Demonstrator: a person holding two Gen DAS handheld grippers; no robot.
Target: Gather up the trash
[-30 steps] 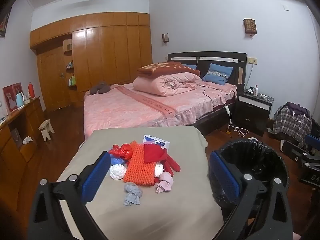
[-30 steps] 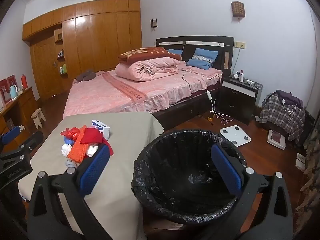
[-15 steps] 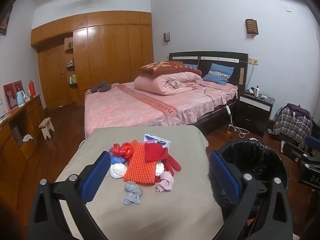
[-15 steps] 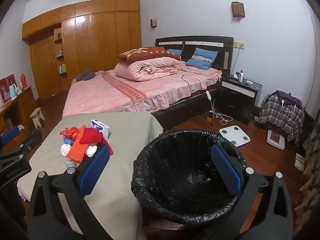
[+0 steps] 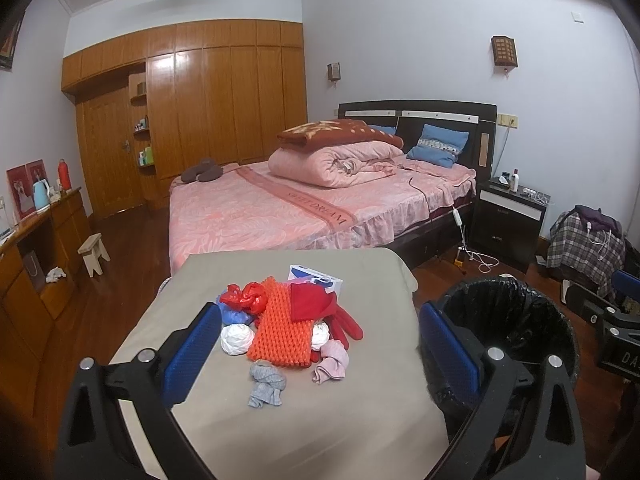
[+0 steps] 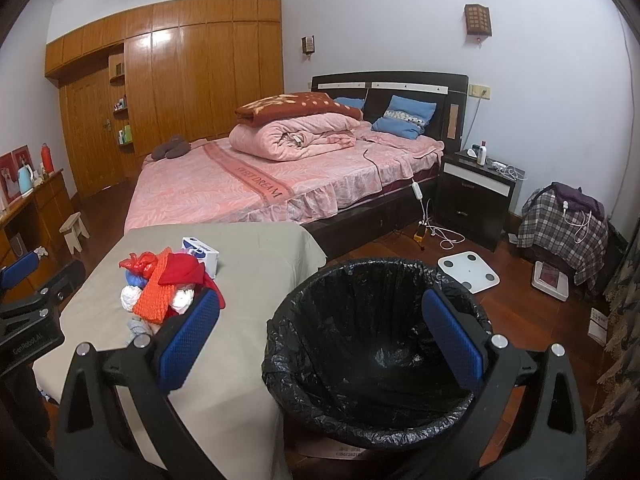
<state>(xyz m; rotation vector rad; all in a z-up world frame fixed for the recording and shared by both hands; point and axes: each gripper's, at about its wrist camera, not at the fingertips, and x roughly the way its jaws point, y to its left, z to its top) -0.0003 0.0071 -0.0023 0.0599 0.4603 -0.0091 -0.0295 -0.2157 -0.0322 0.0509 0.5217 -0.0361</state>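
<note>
Trash pile (image 5: 288,324): heaped on the table. Orange foam net (image 5: 282,330) across the middle, red bag (image 5: 244,298), white wads (image 5: 237,339), grey rag (image 5: 266,384) and pink rag (image 5: 332,362) at the near edge.
Bin (image 6: 376,344): black-lined, open, just beside the table.

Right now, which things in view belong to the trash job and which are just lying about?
For the job:
- trash pile on the table
- lined bin, nothing visible inside
- left claw and right claw, both open, holding nothing

Just lying about:
- bed
- nightstand
- scale
- stool
</note>
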